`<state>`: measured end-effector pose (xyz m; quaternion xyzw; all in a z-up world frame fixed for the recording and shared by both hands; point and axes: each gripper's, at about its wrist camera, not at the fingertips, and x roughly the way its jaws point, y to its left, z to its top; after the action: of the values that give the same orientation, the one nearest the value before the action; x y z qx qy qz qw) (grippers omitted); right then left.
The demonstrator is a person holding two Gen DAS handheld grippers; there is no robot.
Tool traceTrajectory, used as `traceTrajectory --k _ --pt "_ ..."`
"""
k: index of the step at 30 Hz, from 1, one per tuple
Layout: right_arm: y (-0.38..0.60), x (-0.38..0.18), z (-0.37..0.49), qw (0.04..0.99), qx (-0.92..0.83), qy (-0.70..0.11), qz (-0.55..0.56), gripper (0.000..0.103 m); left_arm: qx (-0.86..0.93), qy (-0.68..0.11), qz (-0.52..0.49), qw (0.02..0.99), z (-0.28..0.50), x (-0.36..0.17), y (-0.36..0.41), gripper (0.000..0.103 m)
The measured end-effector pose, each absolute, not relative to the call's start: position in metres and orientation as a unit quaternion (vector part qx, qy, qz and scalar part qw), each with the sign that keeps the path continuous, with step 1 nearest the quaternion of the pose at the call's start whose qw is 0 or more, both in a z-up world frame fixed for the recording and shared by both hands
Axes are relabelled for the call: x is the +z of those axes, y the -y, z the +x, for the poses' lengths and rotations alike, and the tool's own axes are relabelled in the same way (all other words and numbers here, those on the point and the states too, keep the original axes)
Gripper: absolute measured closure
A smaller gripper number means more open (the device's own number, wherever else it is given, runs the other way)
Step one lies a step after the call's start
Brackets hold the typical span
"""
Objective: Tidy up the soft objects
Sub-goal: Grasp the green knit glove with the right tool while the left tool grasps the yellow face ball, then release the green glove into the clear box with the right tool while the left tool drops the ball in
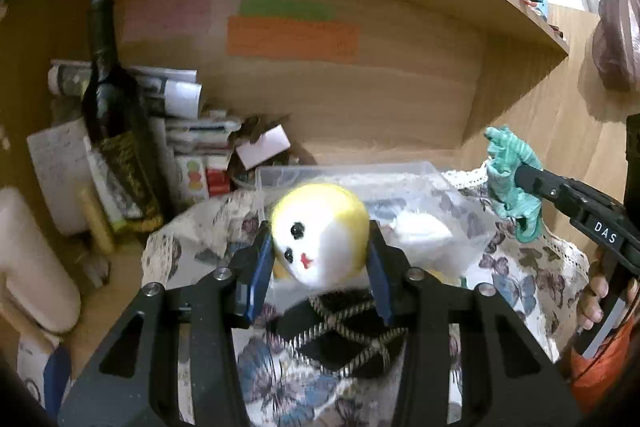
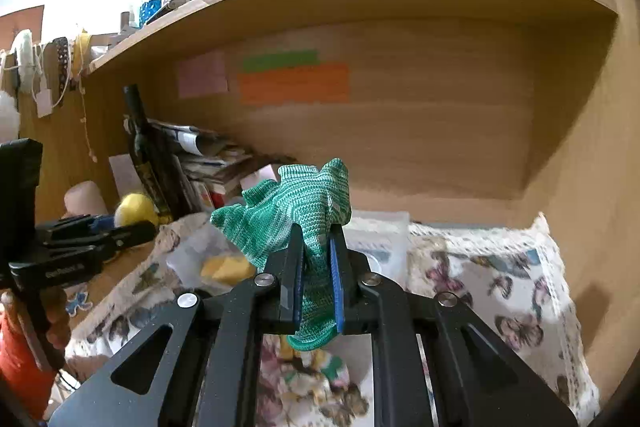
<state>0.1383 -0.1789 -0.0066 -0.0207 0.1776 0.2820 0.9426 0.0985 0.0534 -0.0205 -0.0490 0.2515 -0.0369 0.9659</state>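
Observation:
My left gripper (image 1: 320, 239) is shut on a soft white ball with a yellow top and a painted face (image 1: 320, 233), held above a clear plastic box (image 1: 352, 173). The ball also shows in the right wrist view (image 2: 134, 209). My right gripper (image 2: 316, 239) is shut on a crumpled green knitted glove (image 2: 296, 211), held above the table; the glove also shows in the left wrist view (image 1: 510, 179), to the right of the box. A black cloth with striped cord (image 1: 340, 339) lies under my left gripper.
A butterfly-print cloth (image 2: 500, 291) covers the table inside a wooden shelf alcove (image 2: 400, 131). A dark bottle (image 1: 110, 107), stacked papers (image 1: 192, 131) and a white roll (image 1: 32, 259) crowd the left side. A clear bag with yellow and white things (image 2: 224, 263) lies by the box.

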Motion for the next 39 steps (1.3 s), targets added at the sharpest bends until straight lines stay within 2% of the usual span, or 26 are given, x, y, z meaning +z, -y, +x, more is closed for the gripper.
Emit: traceTrajectory --k 8,24,27,31,34,36,39 --pt "0.147 -0.012 0.169 0.932 0.301 -0.199 -0.043 0.093 -0.033 -0.284 -0.048 0.957 0.144 -0.028 -0.055 0.060" --pt "0.102 -0.070 0.209 0.894 0.311 -0.308 -0.095 0.093 -0.059 -0.377 -0.015 0.924 0.196 -0.080 -0.032 0.060" --pt "0.098 -0.075 0.215 0.890 0.308 -0.321 -0.100 0.093 -0.059 -0.379 -0.012 0.923 0.197 -0.083 -0.030 0.054" --pt "0.097 -0.075 0.215 0.891 0.306 -0.321 -0.102 0.092 -0.048 -0.369 0.006 0.928 0.191 -0.080 -0.026 0.041" --pt "0.097 -0.073 0.215 0.890 0.310 -0.320 -0.100 0.081 -0.044 -0.353 0.007 0.934 0.185 -0.072 -0.028 0.034" --pt "0.099 -0.068 0.214 0.893 0.307 -0.316 -0.094 0.069 -0.044 -0.344 0.004 0.938 0.180 -0.065 -0.030 0.028" --pt "0.107 -0.057 0.208 0.899 0.308 -0.301 -0.083 0.067 -0.038 -0.329 0.006 0.943 0.173 -0.056 -0.032 0.020"
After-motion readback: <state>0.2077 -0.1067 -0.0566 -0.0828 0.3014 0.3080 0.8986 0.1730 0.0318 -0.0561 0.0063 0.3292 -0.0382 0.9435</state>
